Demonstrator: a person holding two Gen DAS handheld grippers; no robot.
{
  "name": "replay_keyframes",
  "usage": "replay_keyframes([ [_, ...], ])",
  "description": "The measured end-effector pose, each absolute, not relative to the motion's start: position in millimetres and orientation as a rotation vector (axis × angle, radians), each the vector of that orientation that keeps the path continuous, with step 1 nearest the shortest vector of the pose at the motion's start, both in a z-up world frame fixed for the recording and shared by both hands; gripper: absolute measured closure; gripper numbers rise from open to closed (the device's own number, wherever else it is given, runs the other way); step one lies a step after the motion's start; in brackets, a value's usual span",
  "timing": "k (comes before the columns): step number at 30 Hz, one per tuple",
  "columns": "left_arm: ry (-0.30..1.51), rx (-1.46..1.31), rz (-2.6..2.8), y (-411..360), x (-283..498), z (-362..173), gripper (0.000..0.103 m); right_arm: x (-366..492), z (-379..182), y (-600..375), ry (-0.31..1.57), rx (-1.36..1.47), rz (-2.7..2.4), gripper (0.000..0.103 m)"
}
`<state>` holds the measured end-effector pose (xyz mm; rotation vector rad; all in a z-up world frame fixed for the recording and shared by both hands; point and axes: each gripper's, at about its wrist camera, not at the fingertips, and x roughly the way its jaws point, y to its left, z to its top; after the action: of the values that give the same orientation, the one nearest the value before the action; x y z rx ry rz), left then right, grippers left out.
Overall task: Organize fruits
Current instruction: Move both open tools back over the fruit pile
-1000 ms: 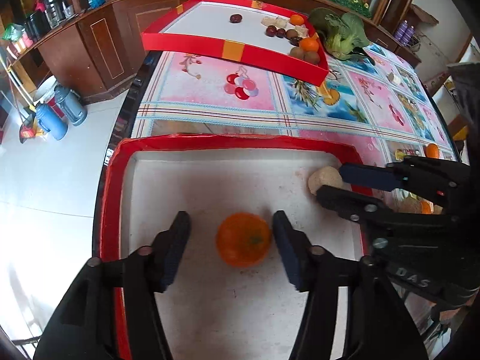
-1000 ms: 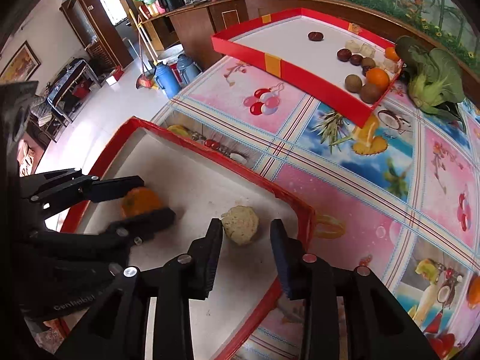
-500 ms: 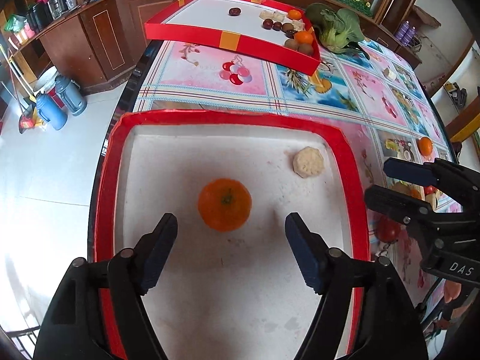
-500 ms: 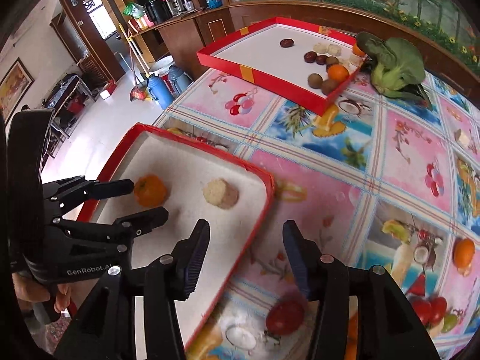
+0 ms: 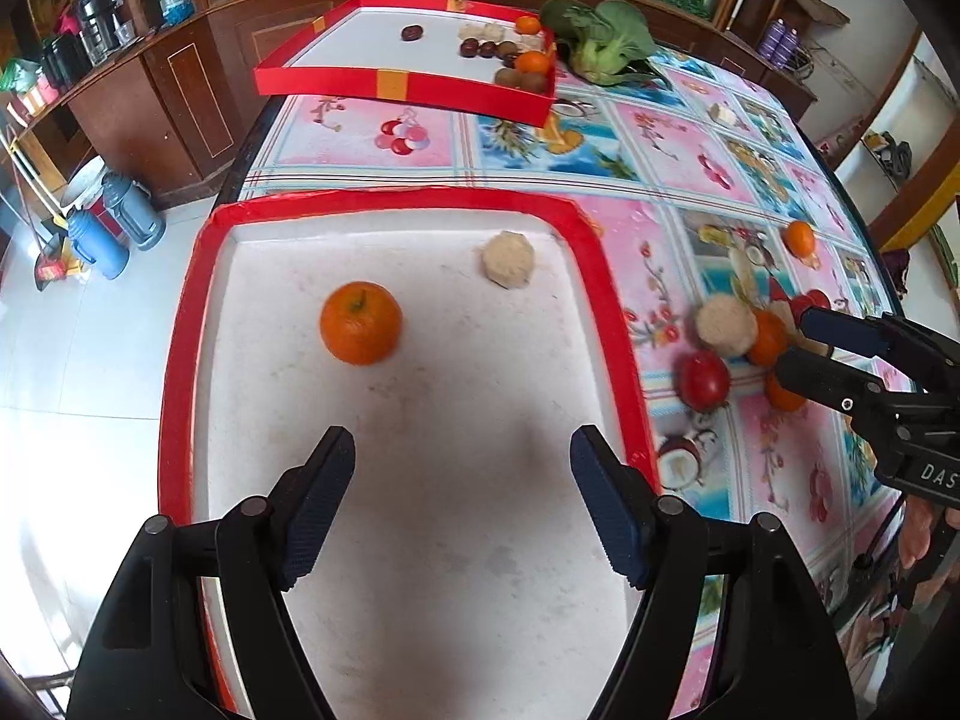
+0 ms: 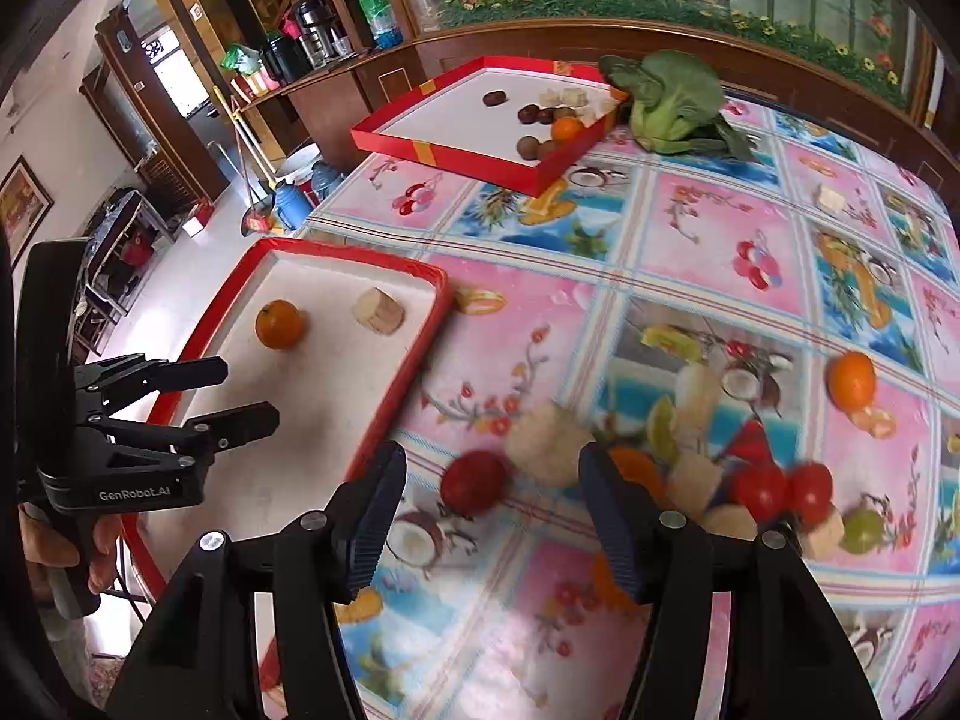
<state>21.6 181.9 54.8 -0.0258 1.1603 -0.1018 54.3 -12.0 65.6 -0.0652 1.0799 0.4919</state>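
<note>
Jaws: left gripper (image 5: 461, 495) open, empty, over tray (image 5: 180, 324) | right gripper (image 6: 489, 513) opening above tomato (image 6: 474, 480) | I'd centre before closing.

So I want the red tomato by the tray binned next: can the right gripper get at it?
Probably yes: the right gripper is opening, empty, just above the tomato, with nothing over it; the beige piece crowds one side.

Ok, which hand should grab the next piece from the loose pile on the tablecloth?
Right, probably. The right gripper already hangs over the pile, fingers opening and empty, with the tomato showing between them. The left gripper is open and empty over the tray, away from the pile.
</note>
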Motion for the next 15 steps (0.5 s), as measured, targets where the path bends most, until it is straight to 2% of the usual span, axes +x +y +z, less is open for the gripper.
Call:
replay_keyframes([
  [15,1.154,0.044,-0.172,130.2,-4.5,63.2,0.029,23.0,60.2,-87.3,1.08,-0.008,0.395,0.04],
])
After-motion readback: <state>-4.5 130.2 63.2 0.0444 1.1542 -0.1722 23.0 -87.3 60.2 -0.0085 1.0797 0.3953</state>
